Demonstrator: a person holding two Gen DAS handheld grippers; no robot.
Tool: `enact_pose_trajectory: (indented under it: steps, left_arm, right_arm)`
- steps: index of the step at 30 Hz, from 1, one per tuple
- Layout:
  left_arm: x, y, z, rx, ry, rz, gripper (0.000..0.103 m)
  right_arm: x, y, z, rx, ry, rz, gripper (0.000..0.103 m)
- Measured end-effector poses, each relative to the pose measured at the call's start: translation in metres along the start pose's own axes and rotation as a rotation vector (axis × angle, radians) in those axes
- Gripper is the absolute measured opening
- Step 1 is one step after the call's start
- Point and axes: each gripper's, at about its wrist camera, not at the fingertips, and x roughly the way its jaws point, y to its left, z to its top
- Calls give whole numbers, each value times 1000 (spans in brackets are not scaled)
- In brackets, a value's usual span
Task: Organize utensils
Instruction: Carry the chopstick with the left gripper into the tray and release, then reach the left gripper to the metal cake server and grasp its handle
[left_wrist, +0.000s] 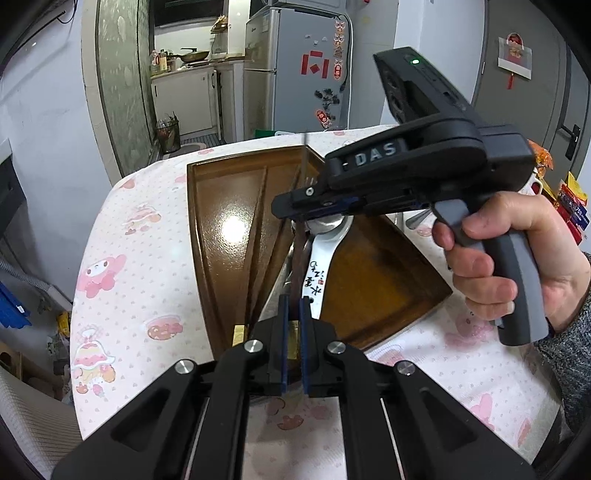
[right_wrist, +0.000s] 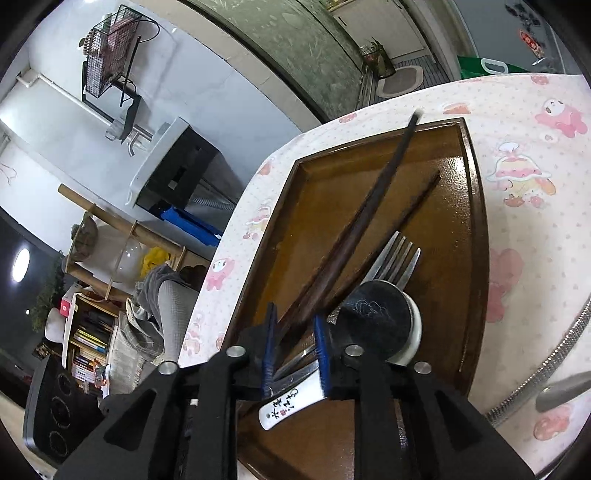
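Note:
A brown wooden tray (left_wrist: 225, 206) (right_wrist: 458, 229) lies on the table. In it are a white ceramic spoon (left_wrist: 321, 258) (right_wrist: 384, 321) with black writing on its handle, a metal fork (right_wrist: 395, 258) and a dark chopstick (right_wrist: 413, 206). My left gripper (left_wrist: 294, 306) is shut on the near end of a dark chopstick (left_wrist: 297, 266). My right gripper (right_wrist: 295, 332) (left_wrist: 291, 206) hovers over the tray, its blue pads close around another dark chopstick (right_wrist: 369, 214) that rises out over the tray's far rim.
The table has a white cloth (left_wrist: 140, 258) with pink cartoon prints. A metal hose (right_wrist: 554, 350) lies at the right. A fridge (left_wrist: 295, 66) and kitchen stand behind the table; shelves and a stove top (right_wrist: 55, 406) are at the left.

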Motion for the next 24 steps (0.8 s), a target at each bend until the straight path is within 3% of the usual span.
enact_pose_trajectory:
  steps: [4,7,13,15,17,22,24]
  left_arm:
    - [9,5,3,-11,11,1,7]
    - [10,7,4,-24,15,-5,7]
    - [7,4,8,-9,11,15,10]
    - [3,1,9,-6,2,18,37]
    - [-4,-6,11,6,-20,12,50]
    - [-14,-40,17,85,-69,-13,74]
    - [-12,-54,20,104,-67,-45,75]
  right_arm:
    - [-4,-3,1,3,-1,5,33]
    - [-8,0,0,-11,4,3,48]
    - [-31,3,-7,-31,-11,15,60]
    - [-44,2,-10,-38,-23,11,62]
    - [-60,-1,-14,-59,-41,-4,63]
    - [-133,-30,-18,-90,-143,-124,71]
    - [-159,-47,-19,-73,-181,-155,73]
